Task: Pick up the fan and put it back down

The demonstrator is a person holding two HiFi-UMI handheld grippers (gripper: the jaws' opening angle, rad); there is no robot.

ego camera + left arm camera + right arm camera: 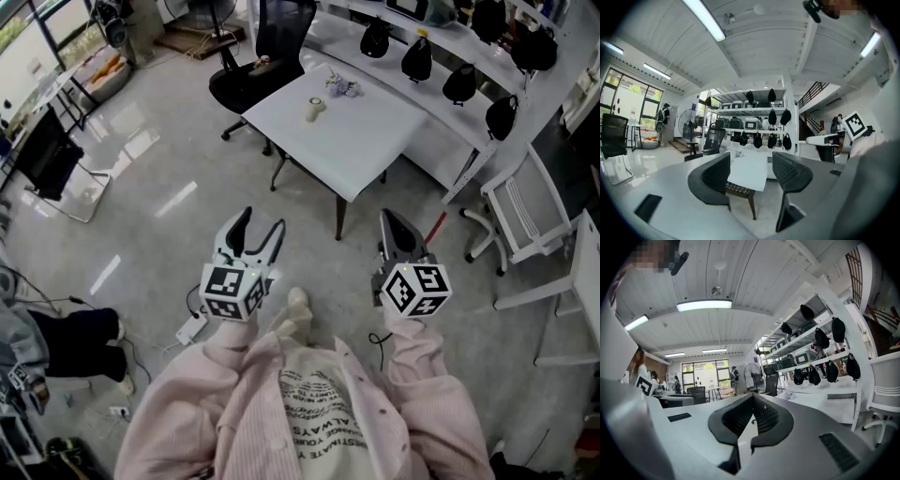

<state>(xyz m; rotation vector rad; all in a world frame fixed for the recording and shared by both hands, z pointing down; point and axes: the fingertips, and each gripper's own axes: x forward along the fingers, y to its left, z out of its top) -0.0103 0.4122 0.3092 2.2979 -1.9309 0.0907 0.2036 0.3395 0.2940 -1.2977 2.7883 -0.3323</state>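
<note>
A small cream object (314,110) lies on the white table (370,141) ahead of me; it is too small to tell whether it is a fan. A pedestal fan (689,124) stands on the floor far behind the table. It also shows in the right gripper view, as the pedestal fan (752,372). My left gripper (262,221) is held in the air short of the table, open, with nothing between its jaws. It points at the table in its own view, as the left gripper (751,164). My right gripper (391,220) hangs beside it, shut and empty. Its jaws meet in its own view, as the right gripper (752,401).
A black office chair (262,56) stands at the table's far left corner. A small grey cluster (343,88) lies near the cream object. White shelves with black bags (459,82) run along the right. A white chair (530,211) stands at right, and a power strip (192,328) lies on the floor.
</note>
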